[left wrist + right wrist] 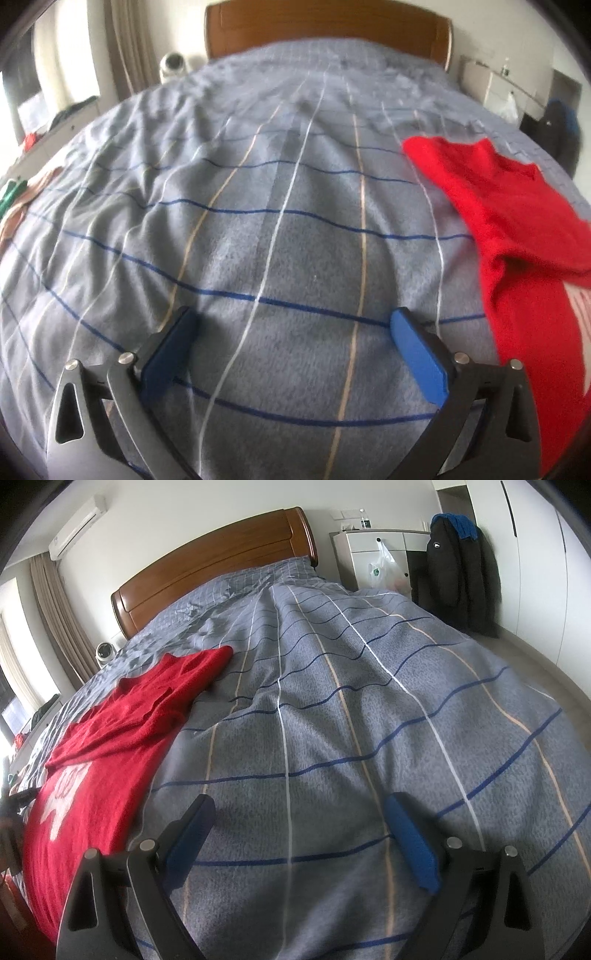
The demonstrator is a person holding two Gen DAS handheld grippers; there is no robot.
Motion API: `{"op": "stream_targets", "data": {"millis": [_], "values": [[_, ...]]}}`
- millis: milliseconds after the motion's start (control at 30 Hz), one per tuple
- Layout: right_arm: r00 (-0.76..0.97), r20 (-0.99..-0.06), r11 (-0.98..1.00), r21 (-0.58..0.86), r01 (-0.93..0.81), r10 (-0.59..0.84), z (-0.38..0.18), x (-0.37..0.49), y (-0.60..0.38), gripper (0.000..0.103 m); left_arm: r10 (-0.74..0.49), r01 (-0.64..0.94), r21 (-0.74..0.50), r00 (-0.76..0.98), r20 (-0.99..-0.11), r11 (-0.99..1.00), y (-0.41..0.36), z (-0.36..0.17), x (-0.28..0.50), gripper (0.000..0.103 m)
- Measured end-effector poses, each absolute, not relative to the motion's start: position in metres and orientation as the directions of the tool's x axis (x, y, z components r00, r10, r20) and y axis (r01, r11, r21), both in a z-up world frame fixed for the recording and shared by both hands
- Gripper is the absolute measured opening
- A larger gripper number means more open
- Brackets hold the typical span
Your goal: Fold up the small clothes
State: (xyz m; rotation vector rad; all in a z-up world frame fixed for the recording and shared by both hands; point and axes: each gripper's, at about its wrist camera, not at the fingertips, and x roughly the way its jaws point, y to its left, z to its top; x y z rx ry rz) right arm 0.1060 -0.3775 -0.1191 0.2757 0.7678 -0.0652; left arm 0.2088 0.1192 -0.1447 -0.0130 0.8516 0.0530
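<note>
A red knitted sweater (517, 229) with a white pattern lies spread on the grey striped bed cover, one sleeve folded across its body. In the left wrist view it lies to the right of my left gripper (291, 325), which is open and empty just above the cover. In the right wrist view the sweater (110, 746) lies to the left of my right gripper (299, 812), which is also open and empty over bare cover.
The bed cover (258, 221) fills both views, with a wooden headboard (207, 576) at the far end. A white cabinet (373, 554) and a dark jacket (458, 576) stand to the bed's right. Other clothes (14, 199) lie at the bed's left edge.
</note>
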Motion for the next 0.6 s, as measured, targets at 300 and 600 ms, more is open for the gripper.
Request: {"op": "stream_targets", "data": {"millis": [300,600], "values": [[0.718,-0.696,0.964,0.213,0.16,0.034,-0.1192,0.1061,-0.3755,0.093,0.053,-0.055,0.022,0.678,-0.733,0.998,0.118,-0.1443,0.2069,0.103],[0.717,-0.696,0.964,0.211,0.161,0.033,-0.1194,0.1064,-0.3753,0.093,0.053,-0.055,0.021,0.678,-0.734,0.998,0.118,-0.1445,0.2082,0.103]]}}
